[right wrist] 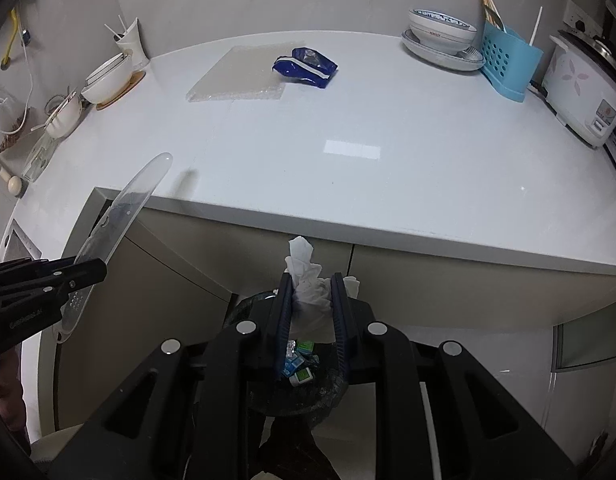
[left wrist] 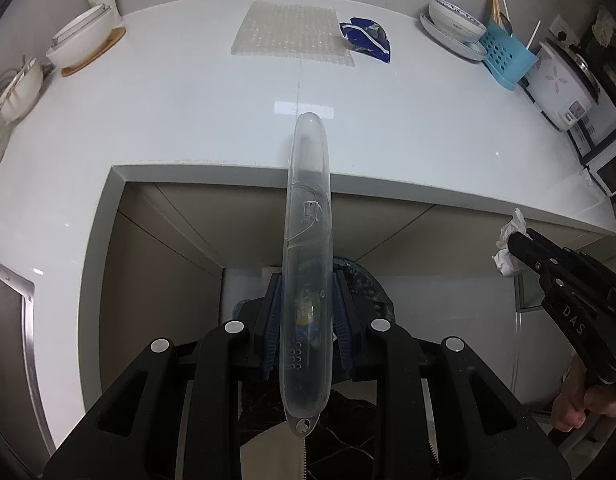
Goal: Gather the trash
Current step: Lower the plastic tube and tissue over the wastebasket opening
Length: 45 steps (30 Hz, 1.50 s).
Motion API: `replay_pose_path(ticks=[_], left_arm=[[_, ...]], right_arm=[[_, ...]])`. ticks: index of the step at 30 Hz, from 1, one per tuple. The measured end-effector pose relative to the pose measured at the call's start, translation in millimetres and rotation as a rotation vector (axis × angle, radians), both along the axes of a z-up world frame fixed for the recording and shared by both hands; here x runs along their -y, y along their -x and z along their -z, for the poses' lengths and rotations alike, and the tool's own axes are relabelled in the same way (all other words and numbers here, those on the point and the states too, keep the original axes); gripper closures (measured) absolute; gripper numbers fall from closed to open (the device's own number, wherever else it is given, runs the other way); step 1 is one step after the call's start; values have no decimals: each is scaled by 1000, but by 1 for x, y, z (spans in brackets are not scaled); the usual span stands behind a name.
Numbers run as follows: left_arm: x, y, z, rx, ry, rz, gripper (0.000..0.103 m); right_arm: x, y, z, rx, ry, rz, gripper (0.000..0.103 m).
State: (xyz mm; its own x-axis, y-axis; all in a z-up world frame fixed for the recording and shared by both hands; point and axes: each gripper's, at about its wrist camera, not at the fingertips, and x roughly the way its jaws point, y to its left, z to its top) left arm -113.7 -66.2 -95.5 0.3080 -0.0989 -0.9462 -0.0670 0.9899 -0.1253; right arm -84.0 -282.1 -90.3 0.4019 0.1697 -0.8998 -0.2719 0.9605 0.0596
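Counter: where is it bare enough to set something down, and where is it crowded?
Bare: the wide front and middle of the counter, from the front edge back to the bubble wrap and blue wrapper. Crowded: bowls at the left rear, dishes, blue rack and cooker at the right.

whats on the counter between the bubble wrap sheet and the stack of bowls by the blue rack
A crumpled blue wrapper, touching the bubble wrap's corner and apart from the bowls. Clearest in the right wrist view.
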Motion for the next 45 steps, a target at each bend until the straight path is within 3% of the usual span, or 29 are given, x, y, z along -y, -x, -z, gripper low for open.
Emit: replay_pose_path(ticks=[18,34,45], left_arm=[[9,32,66,-106,1,1,79],[19,32,159,-162,27,-23,79],[42,29,218,-193,30,25,79]], right_arm=[[-3,31,65,-120,19,-19,85],[0,28,140,-200,19,-7,85],[4,27,189,-251,22,6,85]])
